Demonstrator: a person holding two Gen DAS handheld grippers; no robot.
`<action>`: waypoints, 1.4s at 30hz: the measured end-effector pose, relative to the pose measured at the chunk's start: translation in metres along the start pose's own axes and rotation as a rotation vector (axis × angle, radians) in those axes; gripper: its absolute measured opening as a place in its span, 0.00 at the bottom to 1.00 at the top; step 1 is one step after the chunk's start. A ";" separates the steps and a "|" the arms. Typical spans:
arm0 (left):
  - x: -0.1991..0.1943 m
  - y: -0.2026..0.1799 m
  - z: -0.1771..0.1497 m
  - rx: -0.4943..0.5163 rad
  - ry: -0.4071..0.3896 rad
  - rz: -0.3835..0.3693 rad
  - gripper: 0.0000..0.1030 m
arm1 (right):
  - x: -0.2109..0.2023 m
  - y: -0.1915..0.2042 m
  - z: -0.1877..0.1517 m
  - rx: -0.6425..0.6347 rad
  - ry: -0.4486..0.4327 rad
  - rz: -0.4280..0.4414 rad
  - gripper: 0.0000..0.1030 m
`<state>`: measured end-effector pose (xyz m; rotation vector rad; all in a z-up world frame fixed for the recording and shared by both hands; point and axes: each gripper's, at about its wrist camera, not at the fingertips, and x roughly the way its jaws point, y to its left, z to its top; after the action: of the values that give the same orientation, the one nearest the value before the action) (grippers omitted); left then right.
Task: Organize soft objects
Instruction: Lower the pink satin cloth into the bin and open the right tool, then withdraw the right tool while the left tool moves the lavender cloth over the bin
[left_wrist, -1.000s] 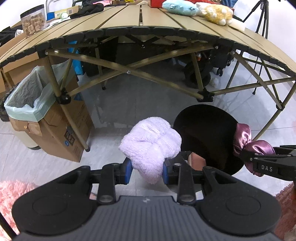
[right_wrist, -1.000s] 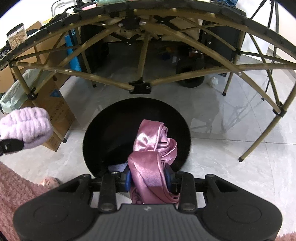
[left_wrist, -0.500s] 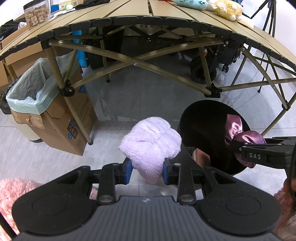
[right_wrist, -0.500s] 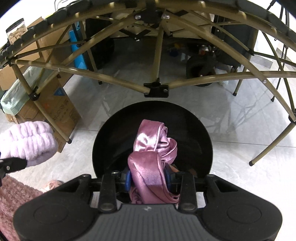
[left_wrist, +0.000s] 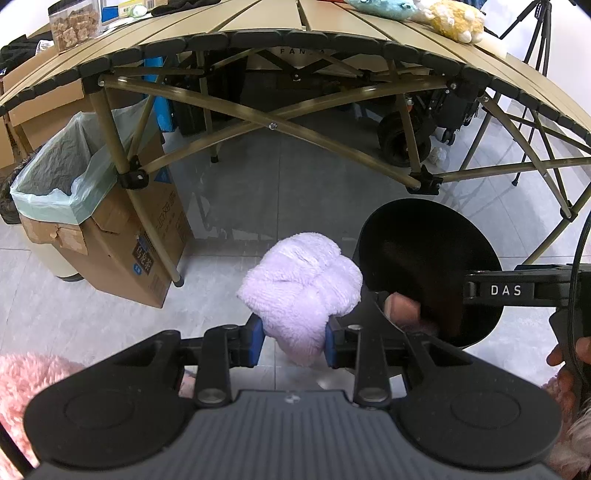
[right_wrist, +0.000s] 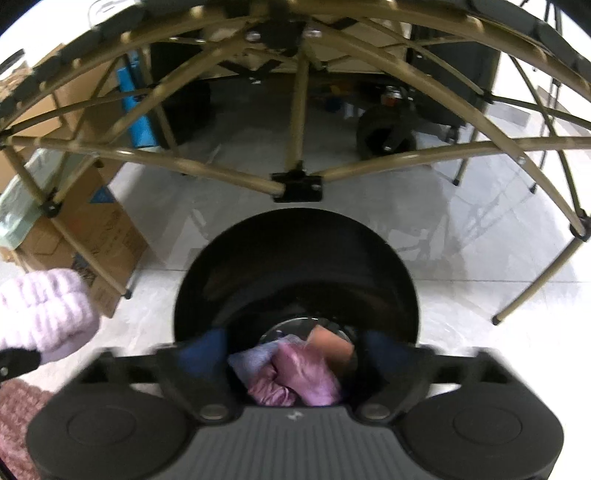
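Satin scrunchie (right_wrist: 291, 380) lies crumpled in bucket (right_wrist: 295, 258); axis unclear.

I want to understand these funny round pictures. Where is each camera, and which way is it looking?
Left wrist: sits on the left gripper, looking down along its fingers at the lilac fluffy bundle it pinches; a hand shows at the right edge.
Right wrist: sits on the right gripper, looking down into the black bin, where the pink satin cloth lies between its jaws, which have just been opening.
Both show the bin, the lilac bundle, the folding table and each other's gripper.
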<state>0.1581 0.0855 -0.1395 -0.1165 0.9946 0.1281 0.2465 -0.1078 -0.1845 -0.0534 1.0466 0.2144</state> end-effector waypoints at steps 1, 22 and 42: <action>0.000 0.000 0.000 0.000 0.001 0.001 0.31 | 0.000 -0.001 0.000 0.003 0.000 -0.003 0.98; 0.002 -0.007 0.000 0.017 0.003 0.009 0.31 | 0.001 -0.011 -0.002 0.002 0.024 -0.025 1.00; 0.009 -0.044 0.005 0.114 -0.008 0.040 0.31 | -0.019 -0.052 -0.007 0.074 -0.030 -0.039 1.00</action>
<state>0.1739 0.0430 -0.1431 0.0081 0.9941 0.1086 0.2423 -0.1620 -0.1747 -0.0040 1.0217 0.1404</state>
